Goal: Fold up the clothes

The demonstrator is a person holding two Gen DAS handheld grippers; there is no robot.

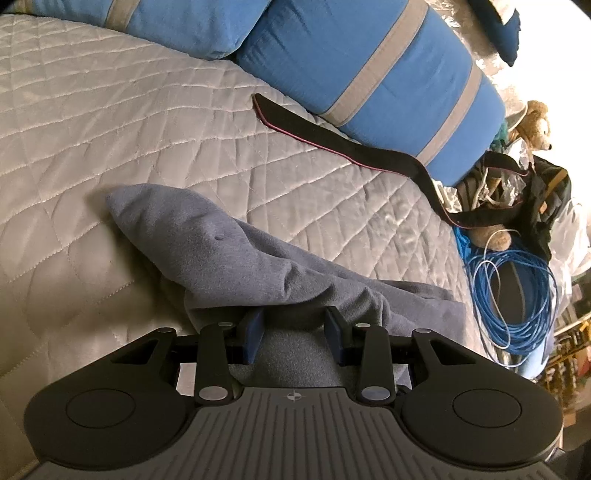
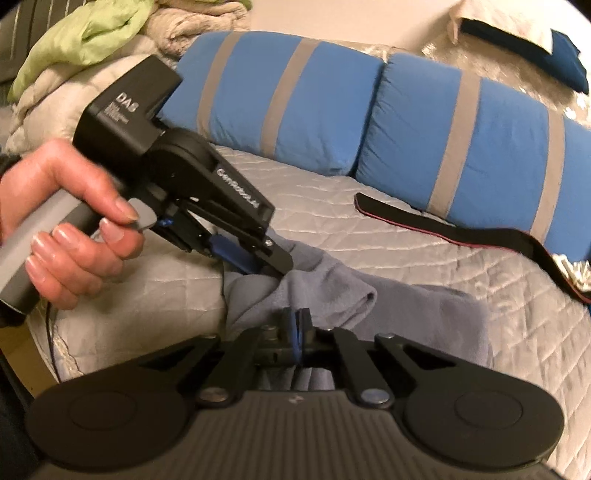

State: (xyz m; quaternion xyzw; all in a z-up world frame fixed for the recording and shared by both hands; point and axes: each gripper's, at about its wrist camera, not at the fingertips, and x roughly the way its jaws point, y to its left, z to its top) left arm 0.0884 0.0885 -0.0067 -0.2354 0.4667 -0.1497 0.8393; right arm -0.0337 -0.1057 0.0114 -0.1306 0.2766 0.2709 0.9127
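The grey-blue fleece garment (image 1: pixel 240 258) is lying bunched on the grey quilted bedspread (image 1: pixel 92 129), near the bed's front edge, with one pointed corner sticking out across the quilt.

Left gripper (image 1: pixel 293 334): the jaws are standing spread apart, with a fold of the garment draping over and between the blue pads (image 1: pixel 255 332). The pads are not pressing together on the cloth. In the right wrist view, the same left gripper (image 2: pixel 266 267) is pointing down into the top of the bunched garment (image 2: pixel 332 291), and the person's left hand (image 2: pixel 62 221) is wrapping around its grey handle, with one finger resting on the trigger.

Right gripper (image 2: pixel 297 332): the jaws are pressing together, pinching a ridge of the garment between the blue pads (image 2: pixel 295 334). The cloth is rising in folds on either side of the pinch.

Surroundings: two blue pillows with grey stripes (image 1: pixel 369 85) are lying along the far side of the bedspread. A black strap with a red edge (image 1: pixel 332 140) is running across the quilt just in front of them. Beyond the bed's edge, a coil of blue cable (image 1: pixel 513 295) is lying below a stuffed bear (image 1: pixel 535 122). In the right wrist view, a lime-green cloth (image 2: pixel 81 33) is sitting on a pile of pale bedding at the far left.
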